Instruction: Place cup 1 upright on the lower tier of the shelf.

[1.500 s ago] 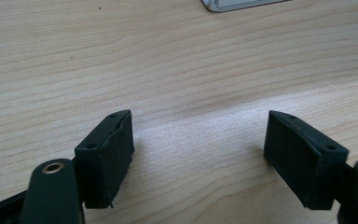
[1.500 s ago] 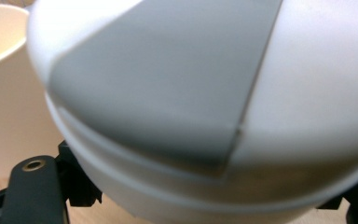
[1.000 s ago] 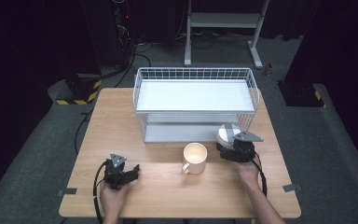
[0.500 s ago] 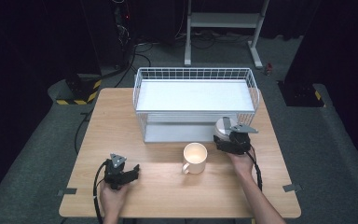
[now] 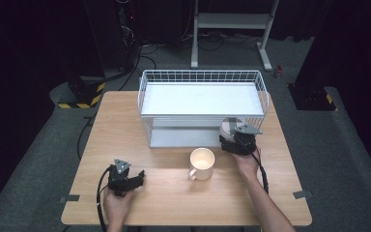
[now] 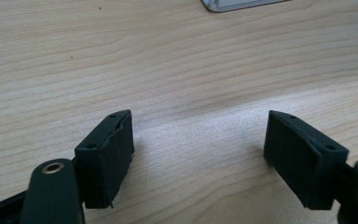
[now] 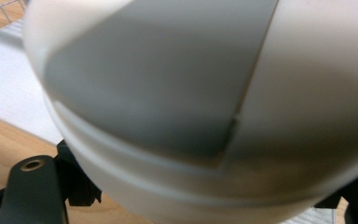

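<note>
The right gripper (image 5: 233, 137) is clasping a round white-and-grey object (image 7: 205, 93), probably a bowl or lid, though the close view is blurring it; it is sitting at about four o'clock on the table (image 5: 125, 121), against the front of the white wire rack (image 5: 200, 94). The left gripper (image 6: 198, 154) is resting released at seven o'clock, jaws apart over bare wood. A cream mug (image 5: 202, 163) is standing between them
</note>
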`<state>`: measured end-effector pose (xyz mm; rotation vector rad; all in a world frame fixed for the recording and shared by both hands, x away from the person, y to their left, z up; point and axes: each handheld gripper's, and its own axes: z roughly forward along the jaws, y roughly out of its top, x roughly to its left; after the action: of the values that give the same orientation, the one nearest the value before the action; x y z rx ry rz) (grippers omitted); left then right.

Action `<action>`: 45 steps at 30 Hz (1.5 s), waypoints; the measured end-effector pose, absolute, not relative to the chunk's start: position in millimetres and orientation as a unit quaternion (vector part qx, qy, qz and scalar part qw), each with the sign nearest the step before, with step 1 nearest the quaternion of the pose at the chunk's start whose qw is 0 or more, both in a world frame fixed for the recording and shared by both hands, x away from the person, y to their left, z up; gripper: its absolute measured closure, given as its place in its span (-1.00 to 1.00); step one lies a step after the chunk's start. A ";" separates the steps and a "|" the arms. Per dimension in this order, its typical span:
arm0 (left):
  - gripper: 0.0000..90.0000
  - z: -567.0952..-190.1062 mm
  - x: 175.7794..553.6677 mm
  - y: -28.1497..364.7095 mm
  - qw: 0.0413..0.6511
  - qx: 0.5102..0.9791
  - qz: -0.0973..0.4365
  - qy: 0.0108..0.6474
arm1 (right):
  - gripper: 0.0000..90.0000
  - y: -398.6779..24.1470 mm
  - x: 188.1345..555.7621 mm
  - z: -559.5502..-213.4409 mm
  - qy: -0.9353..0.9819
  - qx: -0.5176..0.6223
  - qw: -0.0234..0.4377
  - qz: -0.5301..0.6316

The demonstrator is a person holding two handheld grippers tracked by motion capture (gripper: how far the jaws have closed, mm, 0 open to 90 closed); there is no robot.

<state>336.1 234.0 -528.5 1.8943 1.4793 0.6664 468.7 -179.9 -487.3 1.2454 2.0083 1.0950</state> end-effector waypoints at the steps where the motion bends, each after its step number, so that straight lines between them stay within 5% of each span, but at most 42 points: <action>1: -0.46 -528.5 336.1 234.0 0.318 0.720 0.253 0.562 | -0.59 -179.1 469.9 -486.6 0.742 0.467 0.263 0.402; 24: -0.46 -528.5 336.1 234.0 0.318 0.720 0.253 0.562 | -0.64 -185.6 464.7 -489.4 0.751 0.474 0.252 0.384; 45: -0.46 -528.4 336.1 234.0 0.318 0.720 0.253 0.563 | -0.28 -186.8 463.4 -501.6 0.734 0.505 0.258 0.374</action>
<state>336.1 234.0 -528.4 1.8941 1.4807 0.6644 463.4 -186.8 -501.6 1.3690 1.9890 1.0154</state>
